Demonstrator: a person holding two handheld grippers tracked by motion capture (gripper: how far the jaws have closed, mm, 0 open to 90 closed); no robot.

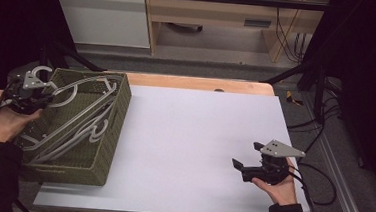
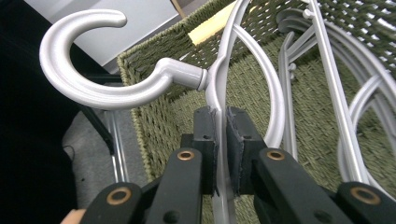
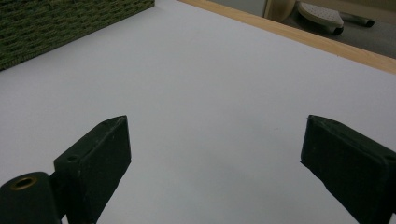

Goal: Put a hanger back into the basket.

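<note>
So far, we have the left gripper (image 2: 221, 140) clenched on one grey hanger (image 2: 219, 88), its jaws pinching the thin frame just below the neck, with the hook curling off toward ten o'clock past the rim of the green woven basket (image 2: 140, 121). In the high view that basket (image 1: 118, 108) sits at nine o'clock on the white counter (image 1: 199, 137), and the other hangers (image 1: 81, 128) lie stacked inside it. We judge the work barely begun: one hanger is gripped at the basket's far left corner but not yet clear of it, and nothing lies out on the counter. At four o'clock, our right gripper (image 1: 246, 157) waits with jaws released, spread wide over bare counter (image 3: 219, 102), well apart from the basket.
</note>
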